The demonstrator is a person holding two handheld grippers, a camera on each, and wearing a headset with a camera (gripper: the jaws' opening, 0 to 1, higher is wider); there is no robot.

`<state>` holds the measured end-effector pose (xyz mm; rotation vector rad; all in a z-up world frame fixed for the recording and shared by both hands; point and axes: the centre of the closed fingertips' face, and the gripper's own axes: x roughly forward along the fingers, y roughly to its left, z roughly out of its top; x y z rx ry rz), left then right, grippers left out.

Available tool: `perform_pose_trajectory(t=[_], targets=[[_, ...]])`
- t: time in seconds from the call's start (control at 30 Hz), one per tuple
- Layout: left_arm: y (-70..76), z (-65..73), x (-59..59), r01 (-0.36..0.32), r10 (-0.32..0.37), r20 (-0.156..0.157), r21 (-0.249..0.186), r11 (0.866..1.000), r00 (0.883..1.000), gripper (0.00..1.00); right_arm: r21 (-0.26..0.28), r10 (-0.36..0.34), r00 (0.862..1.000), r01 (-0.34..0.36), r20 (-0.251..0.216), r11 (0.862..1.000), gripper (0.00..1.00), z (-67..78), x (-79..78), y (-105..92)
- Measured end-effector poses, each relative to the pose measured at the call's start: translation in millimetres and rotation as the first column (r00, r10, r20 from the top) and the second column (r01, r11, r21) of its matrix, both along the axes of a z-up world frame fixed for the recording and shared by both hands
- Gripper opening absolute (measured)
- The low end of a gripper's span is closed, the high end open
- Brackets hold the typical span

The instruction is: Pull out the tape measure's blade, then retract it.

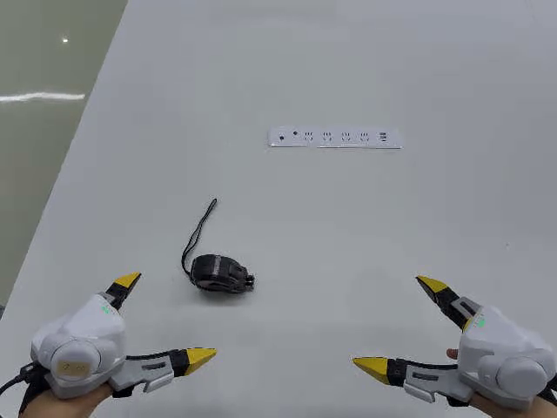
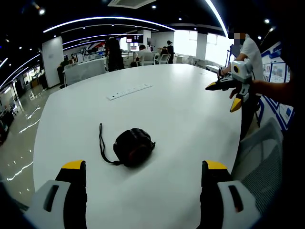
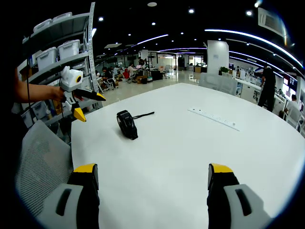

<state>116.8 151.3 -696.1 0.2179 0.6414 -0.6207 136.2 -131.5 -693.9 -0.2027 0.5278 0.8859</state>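
Observation:
A black tape measure [image 1: 220, 273] lies on the white table [image 1: 348, 209], its black wrist strap [image 1: 198, 231] trailing away from it; its blade is not drawn out. In the left gripper view the tape measure [image 2: 134, 146] sits just ahead of the jaws. My left gripper [image 1: 164, 319] hovers open near the table's front left, a short way from the tape. At the front right my right gripper [image 1: 405, 324] also stands open, farther from it. The right gripper view has the tape measure [image 3: 127, 124] to the left, with the left gripper [image 3: 90, 105] beyond it.
A white power strip [image 1: 334, 138] lies flat further back on the table. The table's left edge [image 1: 61, 183] drops to a glossy floor. A mesh chair [image 3: 38, 162] stands by the table, and people and desks are far behind.

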Motion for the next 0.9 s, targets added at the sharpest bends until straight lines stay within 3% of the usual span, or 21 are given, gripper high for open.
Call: perform_pose_trajectory(t=[0.9], targets=[[2.9, -0.2, -0.6, -0.005, 0.005, 0.014, 0.004, 1.0, 1.0, 0.99, -0.004, -0.001, 1.0, 0.001, 0.002, 1.0, 0.98, -1.5, -0.4, -1.2]])
